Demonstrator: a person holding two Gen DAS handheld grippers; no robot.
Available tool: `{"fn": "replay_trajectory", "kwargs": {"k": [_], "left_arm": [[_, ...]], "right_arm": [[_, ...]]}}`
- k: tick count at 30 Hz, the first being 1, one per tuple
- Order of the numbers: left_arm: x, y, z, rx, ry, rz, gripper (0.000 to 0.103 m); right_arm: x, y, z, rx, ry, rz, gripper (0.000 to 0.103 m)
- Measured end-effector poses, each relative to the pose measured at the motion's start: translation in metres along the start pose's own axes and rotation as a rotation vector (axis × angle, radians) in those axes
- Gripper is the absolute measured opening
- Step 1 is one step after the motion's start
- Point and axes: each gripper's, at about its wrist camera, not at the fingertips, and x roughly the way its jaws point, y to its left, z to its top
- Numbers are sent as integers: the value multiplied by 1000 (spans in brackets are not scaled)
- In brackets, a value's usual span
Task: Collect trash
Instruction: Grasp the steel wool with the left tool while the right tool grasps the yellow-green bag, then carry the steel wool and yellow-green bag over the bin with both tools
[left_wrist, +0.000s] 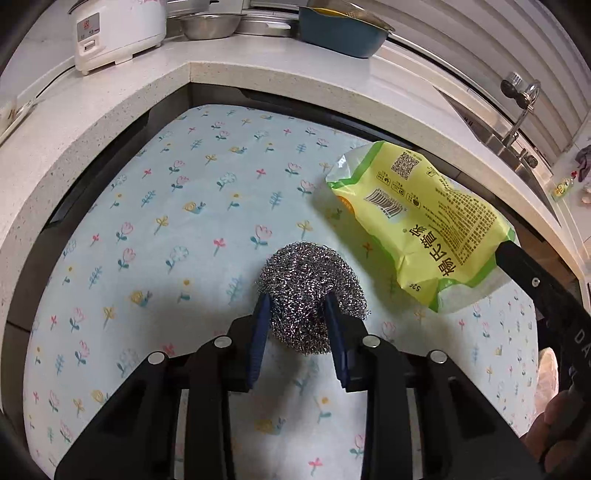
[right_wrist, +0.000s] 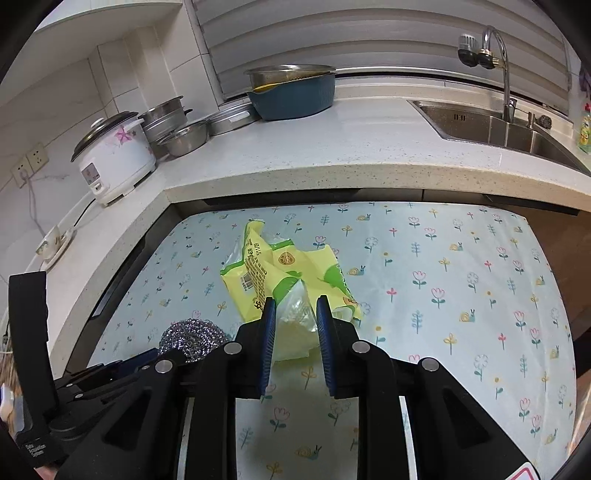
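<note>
The left gripper (left_wrist: 295, 306) was clamped on the steel-wool ball (left_wrist: 312, 295), lifting it off the floral cloth (left_wrist: 184, 221) as trash. Just right, the right gripper (right_wrist: 295, 308) pinched the yellow wrapper (right_wrist: 291, 273). Both claws angled downward toward the far counter (right_wrist: 332, 147).

Both wrist views close, angled down over floral cloth (left_wrist: 207, 192); share steel scourer (right_wrist: 190, 338), yellow bag (left_wrist: 424, 218).

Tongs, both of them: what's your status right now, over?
Left tongs shut on steel scrubber. Right tongs shut on yellow wrapper. Both lifted off the floral cloth. Nothing in the way.
</note>
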Motion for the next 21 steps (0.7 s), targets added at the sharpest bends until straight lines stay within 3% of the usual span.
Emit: {"fn": "replay_trajectory", "kwargs": {"k": [5, 6, 7, 8, 14, 17, 21], "left_arm": [[-2, -4, -8, 8, 4, -8, 37], [-3, -4, -10, 13, -10, 4, 47], [-4, -4, -11, 19, -22, 21, 65], [-5, -4, -12, 21, -35, 32, 71], [13, 5, -8, 7, -13, 45, 77], [21, 7, -6, -16, -8, 49, 86], [36, 2, -2, -29, 27, 8, 88]], "right_arm": [[-16, -13, -9, 40, -9, -4, 21], [-19, -15, -10, 48, -10, -6, 21], [-21, -18, -12, 54, -12, -7, 21], [-22, -19, -13, 60, -14, -8, 21], [-25, -32, -21, 100, -13, -7, 21], [-23, -36, -22, 110, -12, -8, 21], [-17, -42, -24, 126, -3, -9, 21]]}}
